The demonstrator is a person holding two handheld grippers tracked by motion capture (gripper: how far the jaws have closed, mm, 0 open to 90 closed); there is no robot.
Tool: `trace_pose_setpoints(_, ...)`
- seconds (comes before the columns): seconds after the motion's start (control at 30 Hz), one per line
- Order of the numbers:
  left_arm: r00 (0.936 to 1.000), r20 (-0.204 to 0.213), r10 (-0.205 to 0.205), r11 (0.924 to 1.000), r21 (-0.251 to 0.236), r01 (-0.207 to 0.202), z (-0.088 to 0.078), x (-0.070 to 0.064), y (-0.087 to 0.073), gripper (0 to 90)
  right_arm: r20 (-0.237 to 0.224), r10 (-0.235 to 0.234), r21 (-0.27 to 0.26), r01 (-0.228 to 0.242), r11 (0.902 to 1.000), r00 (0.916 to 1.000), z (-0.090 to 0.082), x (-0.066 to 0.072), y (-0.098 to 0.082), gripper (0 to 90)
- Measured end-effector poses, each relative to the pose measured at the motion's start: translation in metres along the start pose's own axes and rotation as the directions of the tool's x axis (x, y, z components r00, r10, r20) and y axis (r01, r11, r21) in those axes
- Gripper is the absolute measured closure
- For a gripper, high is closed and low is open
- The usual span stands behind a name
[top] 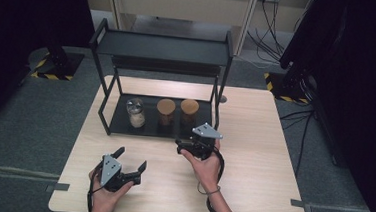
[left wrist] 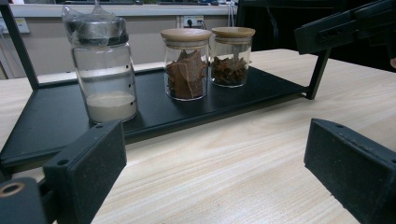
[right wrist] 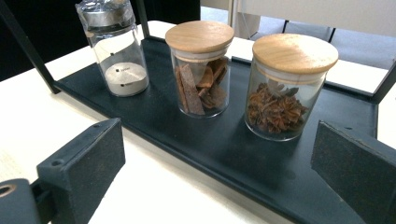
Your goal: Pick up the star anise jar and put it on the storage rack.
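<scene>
Jars stand in a row on the black rack's lower shelf (right wrist: 224, 154): shaker jar (right wrist: 116, 46) with white powder, cork-lidded jar (right wrist: 201, 70) of bark, cork-lidded jar (right wrist: 287, 86) of star-shaped pods. No legible labels. Left gripper (top: 131, 163) and right gripper (top: 186, 145): jaws spread, empty.

High view: dim room, dark sides, desk (top: 253, 140) evenly lit from above, soft short shadows, slightly soft and low-res. Left gripper view: sharp mid-distance, near fingers (left wrist: 88, 163) blurred, pale glare streaks on wood. Right gripper view: desk overexposed to near white, jar lids (right wrist: 294, 52) crisp, edges softly blurred.
</scene>
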State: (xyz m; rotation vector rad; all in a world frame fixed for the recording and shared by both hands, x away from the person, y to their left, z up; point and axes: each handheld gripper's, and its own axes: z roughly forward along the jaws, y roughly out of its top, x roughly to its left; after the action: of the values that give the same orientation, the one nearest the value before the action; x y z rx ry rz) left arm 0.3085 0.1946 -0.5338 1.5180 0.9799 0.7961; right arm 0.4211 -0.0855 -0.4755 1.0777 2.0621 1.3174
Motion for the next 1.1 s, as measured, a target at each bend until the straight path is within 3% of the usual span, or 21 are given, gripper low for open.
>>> trace_pose_setpoints(0.53, 1.0, 0.0, 0.002, 1.0, 0.001, -0.002, 0.0, 0.0, 0.0, 5.1, -0.036, 0.027, 0.002, -0.026, 0.9996, 0.999, -0.013, -0.002, -0.013, 3.1)
trace_pose_setpoints(1.1, 1.0, 0.0, 0.002, 1.0, 0.003, -0.002, 0.0, 0.0, 0.0, 5.1, -0.039, 0.03, 0.009, -0.03, 0.9995, 0.9988, -0.024, -0.004, -0.025, 3.0)
